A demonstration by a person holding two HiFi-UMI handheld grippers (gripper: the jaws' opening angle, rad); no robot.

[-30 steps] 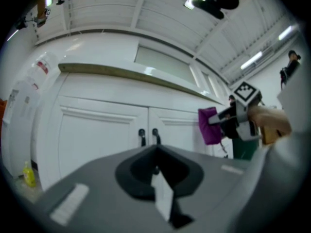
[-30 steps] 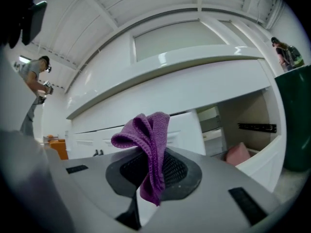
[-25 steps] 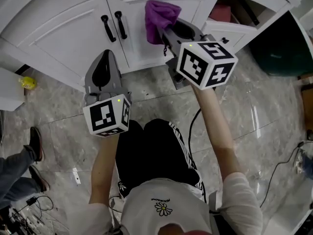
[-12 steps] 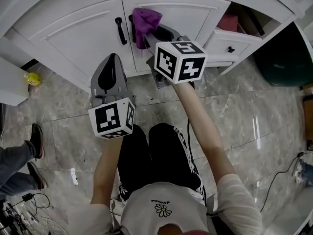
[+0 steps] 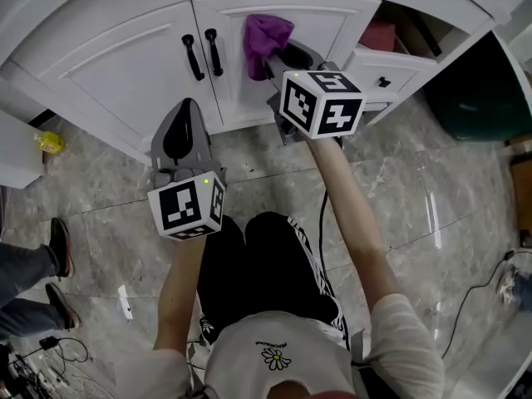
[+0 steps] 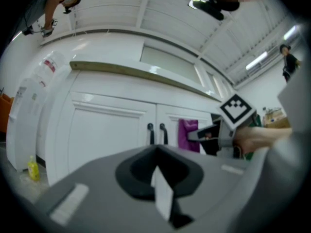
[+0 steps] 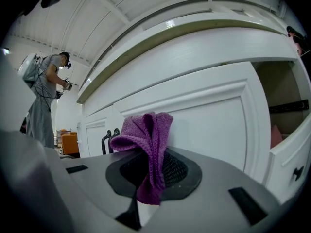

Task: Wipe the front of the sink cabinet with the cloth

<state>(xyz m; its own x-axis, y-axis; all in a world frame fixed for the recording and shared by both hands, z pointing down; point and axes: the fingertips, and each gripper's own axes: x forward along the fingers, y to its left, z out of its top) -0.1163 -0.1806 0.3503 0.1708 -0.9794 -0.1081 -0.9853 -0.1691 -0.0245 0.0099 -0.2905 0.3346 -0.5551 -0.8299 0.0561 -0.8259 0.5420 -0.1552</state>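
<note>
A purple cloth (image 5: 265,40) (image 7: 146,144) (image 6: 187,135) is bunched in my right gripper (image 5: 283,60) (image 7: 148,178), which is shut on it. The cloth presses against the right door of the white sink cabinet (image 5: 332,15) (image 7: 209,130), to the right of the two black handles (image 5: 204,54) (image 7: 109,140) (image 6: 155,133). My left gripper (image 5: 178,135) (image 6: 158,188) hangs shut and holds nothing, lower down in front of the left door (image 5: 125,65) (image 6: 107,140), apart from it.
An open drawer (image 5: 386,61) juts out right of the cloth, with a shelf and a pink item (image 5: 378,36) above it. A yellow bottle (image 5: 47,142) (image 6: 32,168) stands on the marble floor (image 5: 432,181) at left. A bystander's shoes (image 5: 58,243) are at far left.
My right gripper has swept the cloth across the right door, first leftward toward the handles, then back to the right. The left gripper has hardly moved.
</note>
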